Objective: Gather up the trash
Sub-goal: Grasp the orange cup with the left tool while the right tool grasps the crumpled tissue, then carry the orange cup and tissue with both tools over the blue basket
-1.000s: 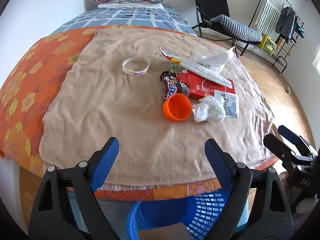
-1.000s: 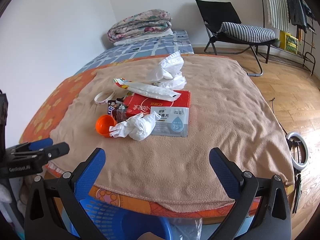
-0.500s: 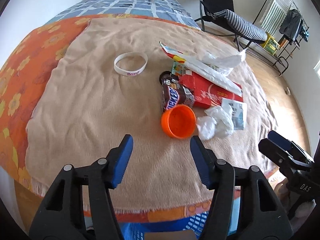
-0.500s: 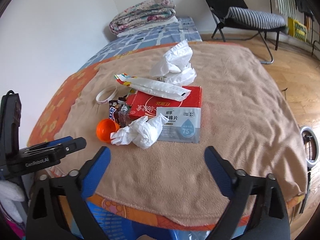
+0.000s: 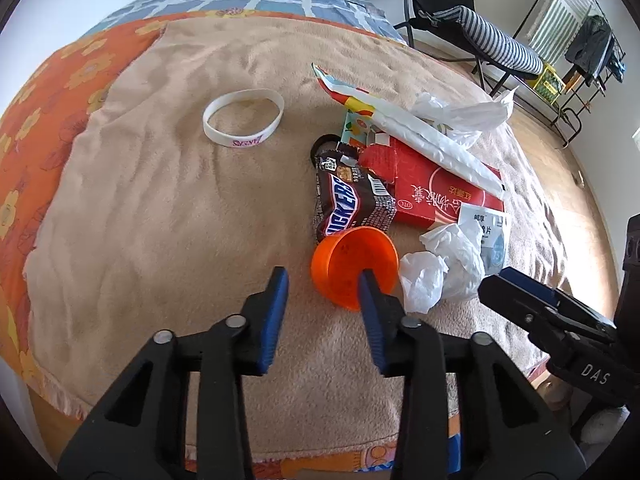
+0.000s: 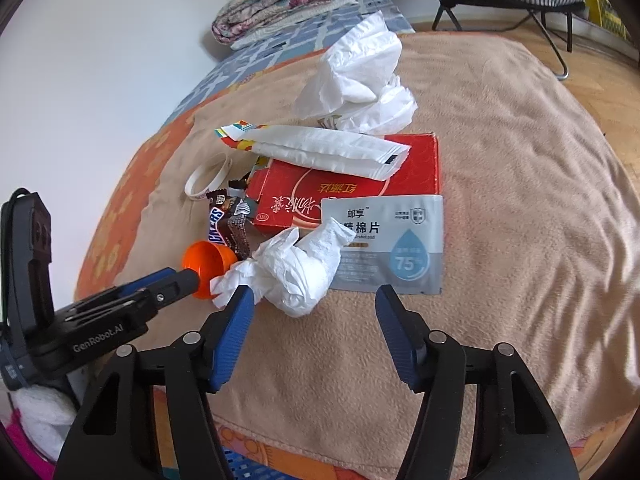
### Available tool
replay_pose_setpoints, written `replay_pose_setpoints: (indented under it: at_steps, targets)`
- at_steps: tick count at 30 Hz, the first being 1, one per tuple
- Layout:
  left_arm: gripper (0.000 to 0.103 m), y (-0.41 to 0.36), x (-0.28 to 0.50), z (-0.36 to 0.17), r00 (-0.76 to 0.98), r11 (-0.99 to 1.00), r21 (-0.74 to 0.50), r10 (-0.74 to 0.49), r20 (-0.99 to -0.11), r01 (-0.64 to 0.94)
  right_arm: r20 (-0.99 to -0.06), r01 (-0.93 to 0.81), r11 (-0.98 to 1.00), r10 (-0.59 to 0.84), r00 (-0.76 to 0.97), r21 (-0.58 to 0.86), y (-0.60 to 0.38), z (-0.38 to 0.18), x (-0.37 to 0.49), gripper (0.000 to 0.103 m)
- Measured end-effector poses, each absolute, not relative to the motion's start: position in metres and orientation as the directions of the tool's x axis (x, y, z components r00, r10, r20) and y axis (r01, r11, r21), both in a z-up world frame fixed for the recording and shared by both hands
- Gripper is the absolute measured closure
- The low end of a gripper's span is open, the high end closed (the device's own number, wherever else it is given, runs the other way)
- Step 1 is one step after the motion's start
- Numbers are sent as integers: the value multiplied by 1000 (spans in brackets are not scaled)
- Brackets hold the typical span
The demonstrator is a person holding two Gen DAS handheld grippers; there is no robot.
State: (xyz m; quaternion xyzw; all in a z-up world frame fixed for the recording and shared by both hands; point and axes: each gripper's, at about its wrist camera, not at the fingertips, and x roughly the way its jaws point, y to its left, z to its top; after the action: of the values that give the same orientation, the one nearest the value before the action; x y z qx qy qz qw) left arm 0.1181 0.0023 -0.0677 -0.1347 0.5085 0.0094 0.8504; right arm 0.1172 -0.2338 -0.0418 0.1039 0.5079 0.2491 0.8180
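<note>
Left gripper (image 5: 322, 280) parted, right gripper (image 6: 314, 300) parted; neither grasps anything.

I log the left gripper's right finger (image 5: 370, 288) in front of the orange cup's (image 5: 355, 266) rim, whether touching I cannot tell; its left finger sits over bare blanket (image 5: 160, 200). At my right gripper's 11 o'clock lies the crumpled tissue (image 6: 298, 272), the wipe packet (image 6: 394, 244) at 12 o'clock beyond it. Candy wrapper (image 5: 348, 204) and red box (image 5: 432, 188) lie past the cup; wristband (image 5: 243, 117) sits at 11 o'clock, well apart.
</note>
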Motion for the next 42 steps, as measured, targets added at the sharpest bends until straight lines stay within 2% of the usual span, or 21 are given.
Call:
replay_pose_setpoints:
  at_steps: [3,5,9,11,15,19,26,42]
  targets:
    - [80,2,120,-71,480,963,-221,-123,-868,-153,-781,-301,852,516,352,428,-232,-44,121,45]
    - [81,0,120,-72,480,965,-216,-119,-869,-151,-783,-294,850,520,341,437,-232,-47,123,49]
    - [89,-3,121,-75,478,968,-206,-114,-871,-145,-785,-276,847,527,326,454,-231,-54,128,51]
    - [90,-4,121,-75,480,968,-205,-112,-870,-145,-785,-270,846,530,320,460,-230,-56,130,57]
    - [95,-4,123,-76,483,964,-220,-124,-867,-147,-783,-267,841,537,313,470,-227,-58,134,63]
    - [98,-4,123,-74,494,963,-230,-133,-859,-141,-782,-278,835,546,301,476,-223,-59,135,84]
    - [98,-2,122,-70,513,965,-228,-131,-848,-130,-768,-276,831,553,323,483,-227,-53,133,88]
    - [98,5,86,-56,525,965,-237,-146,-838,-110,-759,-319,832,548,351,454,-251,-36,104,89]
